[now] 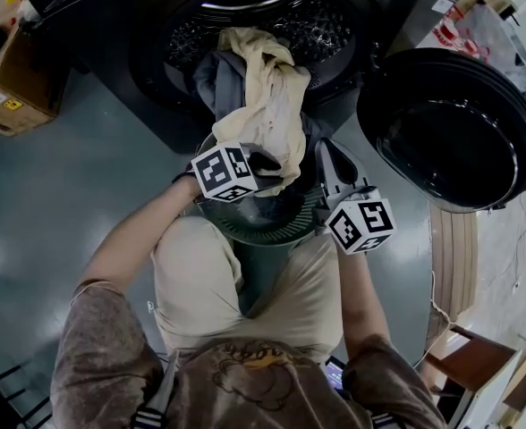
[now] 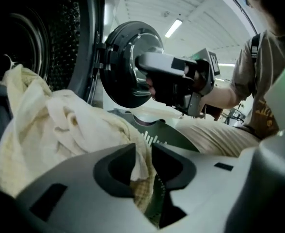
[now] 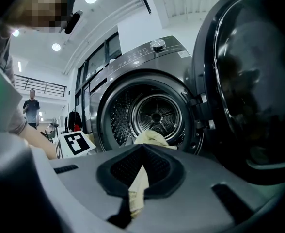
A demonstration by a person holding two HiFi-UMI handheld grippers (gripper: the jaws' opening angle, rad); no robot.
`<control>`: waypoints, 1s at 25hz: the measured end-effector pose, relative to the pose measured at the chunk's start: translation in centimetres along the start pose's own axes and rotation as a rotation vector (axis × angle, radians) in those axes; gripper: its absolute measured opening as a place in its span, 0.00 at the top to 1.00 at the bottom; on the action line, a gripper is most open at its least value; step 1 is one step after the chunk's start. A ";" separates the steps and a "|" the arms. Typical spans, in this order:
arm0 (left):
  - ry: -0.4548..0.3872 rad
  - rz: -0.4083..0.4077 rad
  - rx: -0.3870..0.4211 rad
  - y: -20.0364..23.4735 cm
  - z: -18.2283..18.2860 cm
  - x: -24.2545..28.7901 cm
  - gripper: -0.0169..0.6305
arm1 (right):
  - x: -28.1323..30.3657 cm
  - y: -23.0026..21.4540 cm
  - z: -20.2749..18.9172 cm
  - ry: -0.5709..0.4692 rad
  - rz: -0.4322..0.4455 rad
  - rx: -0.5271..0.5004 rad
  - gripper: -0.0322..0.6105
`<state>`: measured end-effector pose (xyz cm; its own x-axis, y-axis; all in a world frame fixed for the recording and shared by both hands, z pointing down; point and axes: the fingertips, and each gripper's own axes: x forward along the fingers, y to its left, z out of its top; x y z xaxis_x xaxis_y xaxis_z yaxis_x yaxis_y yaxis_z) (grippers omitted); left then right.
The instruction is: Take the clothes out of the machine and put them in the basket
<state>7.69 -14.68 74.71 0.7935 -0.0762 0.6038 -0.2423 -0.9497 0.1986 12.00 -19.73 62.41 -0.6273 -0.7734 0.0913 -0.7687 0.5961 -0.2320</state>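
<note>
Cream cloth trails from drum at 12 o'clock over basket at 6, right tool pinched shut on a strip, likely anchoring it, while left tool stands slightly parted, fold loose between, probably regripping.

Head camera looks steeply down, washing machine at twelve o'clock; close claw cameras face door and drum, sharing the cream cloth.

cream garment: soft crumpled cloth | drum: shiny perforated metal | door: glossy, perhaps plastic
</note>
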 end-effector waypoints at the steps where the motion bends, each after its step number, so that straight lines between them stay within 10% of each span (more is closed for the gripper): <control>1: -0.029 0.016 -0.007 0.4 0.6 -0.4 0.77 | 0.0 0.0 0.0 0.000 -0.001 -0.001 0.95; 15: -0.399 0.705 -0.168 16.1 6.4 -14.0 0.36 | -0.6 -0.2 0.1 0.002 -0.006 -0.009 0.95; 25: -0.291 0.766 -0.239 20.1 4.9 -13.2 0.30 | -0.4 -0.3 0.1 0.006 -0.008 -0.010 0.95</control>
<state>-4.87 -34.24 66.95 0.4669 -0.7773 0.4217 -0.8557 -0.5175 -0.0064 12.51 -19.58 62.35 -0.6215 -0.7772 0.0986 -0.7752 0.5918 -0.2212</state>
